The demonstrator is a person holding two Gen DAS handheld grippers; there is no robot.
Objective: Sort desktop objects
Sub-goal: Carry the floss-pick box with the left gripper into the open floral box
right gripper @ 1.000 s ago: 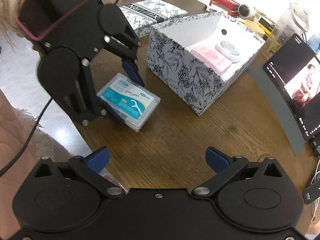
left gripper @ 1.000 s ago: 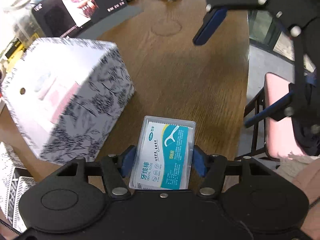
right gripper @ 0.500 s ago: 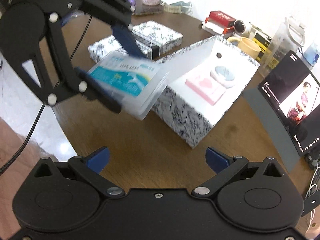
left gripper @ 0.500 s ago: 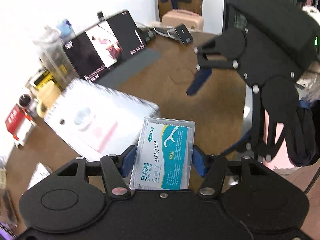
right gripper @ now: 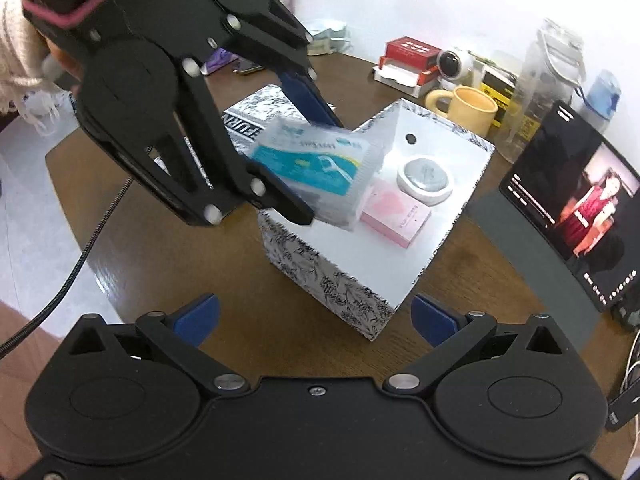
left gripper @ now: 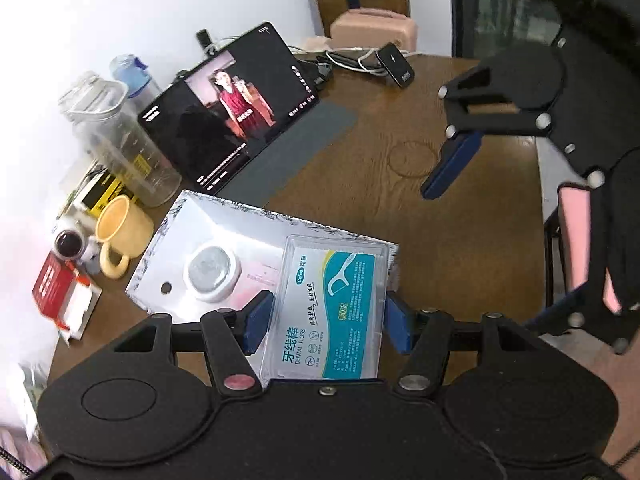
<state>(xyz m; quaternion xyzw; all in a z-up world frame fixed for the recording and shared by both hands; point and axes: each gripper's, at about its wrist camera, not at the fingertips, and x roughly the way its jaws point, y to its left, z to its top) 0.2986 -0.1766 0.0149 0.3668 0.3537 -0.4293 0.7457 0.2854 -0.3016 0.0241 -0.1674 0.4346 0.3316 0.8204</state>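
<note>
My left gripper (left gripper: 326,322) is shut on a clear dental floss box (left gripper: 332,312) with a teal label. It holds the floss box (right gripper: 316,168) in the air over the open floral-patterned box (right gripper: 348,284). Inside that floral box (left gripper: 176,232) lie a round white tin (left gripper: 212,274) and a pink packet (right gripper: 396,216). My right gripper (right gripper: 316,320) is open and empty, hovering in front of the floral box's near corner; in the left wrist view the right gripper (left gripper: 500,240) hangs over the table's right side.
A tablet (left gripper: 228,112) playing video leans at the back, a grey mat (left gripper: 296,148) before it. A yellow mug (left gripper: 120,232), clear jug (left gripper: 116,140), red box (left gripper: 56,288) and small camera (right gripper: 452,62) crowd the wall side. A patterned lid (right gripper: 256,120) lies behind the box.
My left gripper lifted the floss box off the table and carried it over the open floral box. The right gripper stayed open and drew nearer the box.
</note>
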